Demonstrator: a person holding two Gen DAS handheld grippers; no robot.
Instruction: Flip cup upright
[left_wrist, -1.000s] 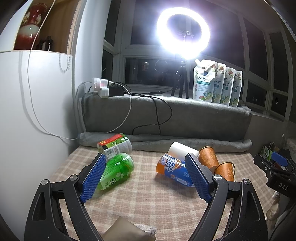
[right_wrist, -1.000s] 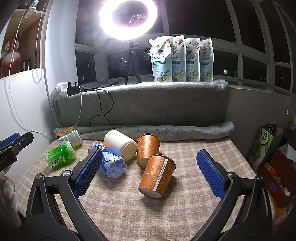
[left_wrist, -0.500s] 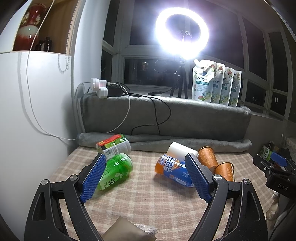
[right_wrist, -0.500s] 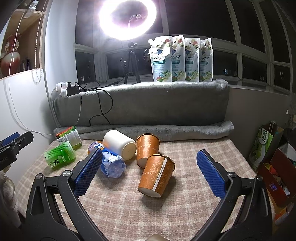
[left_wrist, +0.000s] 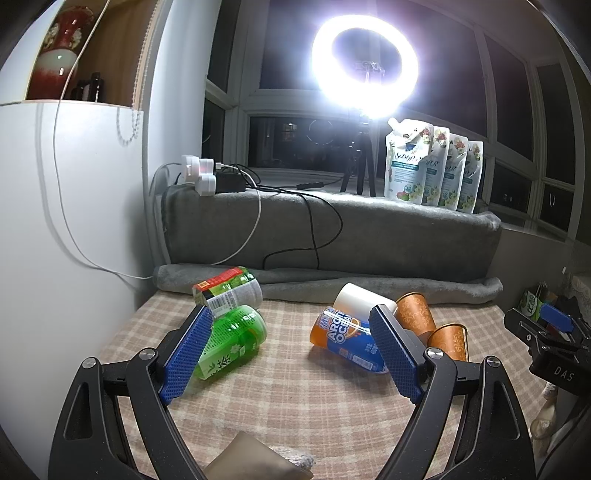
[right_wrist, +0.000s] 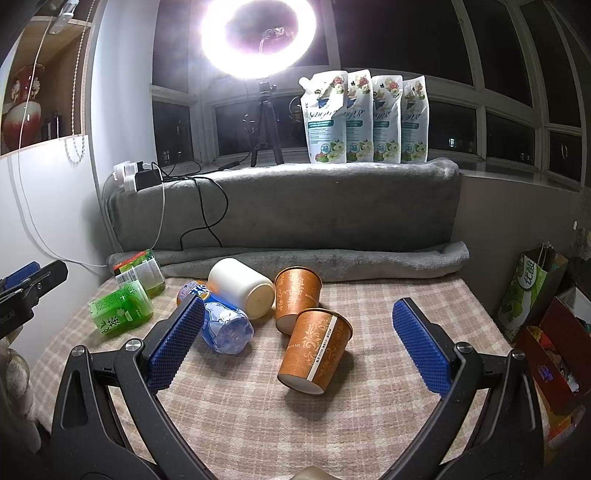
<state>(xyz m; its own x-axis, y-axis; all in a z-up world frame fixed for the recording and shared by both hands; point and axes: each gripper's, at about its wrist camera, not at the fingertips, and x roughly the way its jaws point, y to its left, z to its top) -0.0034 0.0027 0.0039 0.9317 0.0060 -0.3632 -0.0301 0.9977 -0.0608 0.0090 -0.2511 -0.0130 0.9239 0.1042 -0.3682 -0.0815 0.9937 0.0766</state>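
Observation:
Two orange patterned paper cups lie on the checked cloth. The near one (right_wrist: 314, 350) is tipped over with its base towards me, leaning by the far one (right_wrist: 295, 297), which stands mouth down. A white cup (right_wrist: 240, 288) lies on its side behind them. My right gripper (right_wrist: 295, 343) is open and empty, its blue pads either side of the near cup and a little short of it. My left gripper (left_wrist: 291, 354) is open and empty over the cloth, between a green bottle (left_wrist: 231, 345) and a blue-orange bottle (left_wrist: 349, 341). The orange cups show at right in the left wrist view (left_wrist: 448, 339).
A green-labelled bottle (left_wrist: 229, 291) lies at the back left. A grey blanket-covered ledge (right_wrist: 295, 210) bounds the back, with pouches (right_wrist: 364, 118), a power strip (right_wrist: 136, 175) and a ring light (right_wrist: 258, 37). A white wall is left; bags and boxes (right_wrist: 532, 288) are right.
Both views have shifted very slightly; the objects have not moved and both grippers stay open.

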